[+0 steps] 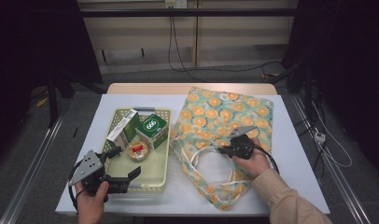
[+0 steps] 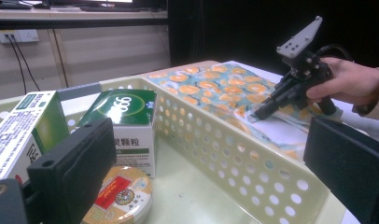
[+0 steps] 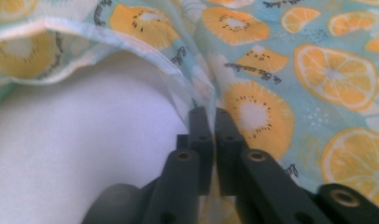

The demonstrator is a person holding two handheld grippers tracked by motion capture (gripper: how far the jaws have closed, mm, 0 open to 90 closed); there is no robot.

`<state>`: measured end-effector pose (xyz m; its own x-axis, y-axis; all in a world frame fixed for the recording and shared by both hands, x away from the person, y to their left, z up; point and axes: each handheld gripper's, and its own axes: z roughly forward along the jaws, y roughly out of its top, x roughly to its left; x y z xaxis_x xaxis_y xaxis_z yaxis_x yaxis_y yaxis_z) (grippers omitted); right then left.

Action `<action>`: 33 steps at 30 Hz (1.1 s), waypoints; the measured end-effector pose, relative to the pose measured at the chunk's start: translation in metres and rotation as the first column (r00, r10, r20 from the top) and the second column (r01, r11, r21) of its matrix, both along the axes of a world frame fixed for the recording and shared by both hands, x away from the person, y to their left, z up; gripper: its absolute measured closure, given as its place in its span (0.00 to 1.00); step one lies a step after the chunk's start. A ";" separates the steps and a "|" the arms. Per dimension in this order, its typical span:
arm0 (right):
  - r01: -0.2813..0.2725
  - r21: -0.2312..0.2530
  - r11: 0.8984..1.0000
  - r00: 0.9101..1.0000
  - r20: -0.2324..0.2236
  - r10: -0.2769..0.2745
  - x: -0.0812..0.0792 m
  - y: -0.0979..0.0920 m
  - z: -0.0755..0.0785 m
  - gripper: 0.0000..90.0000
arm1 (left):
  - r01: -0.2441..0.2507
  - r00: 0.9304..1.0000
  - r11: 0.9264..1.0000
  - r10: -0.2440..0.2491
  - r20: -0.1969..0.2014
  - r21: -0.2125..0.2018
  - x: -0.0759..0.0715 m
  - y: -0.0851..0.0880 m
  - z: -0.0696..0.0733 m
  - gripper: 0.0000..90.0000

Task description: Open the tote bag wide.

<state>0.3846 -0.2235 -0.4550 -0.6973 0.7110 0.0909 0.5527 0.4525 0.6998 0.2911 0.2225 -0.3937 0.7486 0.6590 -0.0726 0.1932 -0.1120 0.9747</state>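
Observation:
A cloth bag (image 1: 225,116) printed with orange slices lies flat on the right half of the table. My right gripper (image 1: 221,150) is shut on the bag's rim near its mouth; in the right gripper view the jaws (image 3: 211,114) pinch the fabric edge (image 3: 178,65). My left gripper (image 1: 128,161) stands open over the front of a pale yellow basket (image 1: 162,177), nothing between its pads (image 2: 75,163). The basket holds a white-and-green box (image 1: 122,129), a green box (image 1: 151,130) and a round tin (image 1: 138,151).
A white sheet (image 1: 290,154) covers the table. The bag's white handles (image 1: 197,161) loop toward the front edge beside the basket. In the left gripper view the basket's perforated wall (image 2: 234,140) stands between my left gripper and the bag (image 2: 211,86).

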 end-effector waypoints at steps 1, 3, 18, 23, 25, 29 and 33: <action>0.025 -0.005 1.000 1.000 0.008 -0.025 0.001 -0.003 0.000 1.00 | 0.001 1.000 1.000 -0.001 0.000 0.000 0.000 0.000 0.000 0.03; 0.073 -0.004 0.997 0.997 0.011 -0.073 0.004 -0.012 -0.001 1.00 | 0.001 1.000 1.000 -0.001 -0.004 -0.005 -0.001 -0.001 0.000 0.03; 0.134 0.021 0.991 0.991 -0.029 -0.133 -0.013 -0.034 0.002 1.00 | 0.003 1.000 1.000 -0.003 -0.007 -0.006 0.001 -0.004 0.000 0.03; 0.106 0.042 0.993 0.994 -0.039 -0.104 0.001 0.003 0.001 1.00 | 0.002 1.000 1.000 -0.003 -0.008 -0.012 0.002 -0.003 0.000 0.03; 0.105 0.034 0.994 0.994 -0.037 -0.103 0.005 0.016 0.000 1.00 | 0.004 1.000 1.000 -0.004 -0.013 -0.015 0.002 -0.003 -0.001 0.02; 0.064 0.055 0.996 0.998 0.006 -0.064 0.005 0.022 0.002 0.73 | 0.010 1.000 1.000 -0.010 -0.013 -0.011 0.001 -0.004 -0.001 0.02; 0.041 0.061 0.997 0.999 0.023 -0.042 -0.007 0.015 0.017 0.40 | 0.009 1.000 1.000 -0.009 -0.012 -0.007 0.000 -0.003 -0.001 0.03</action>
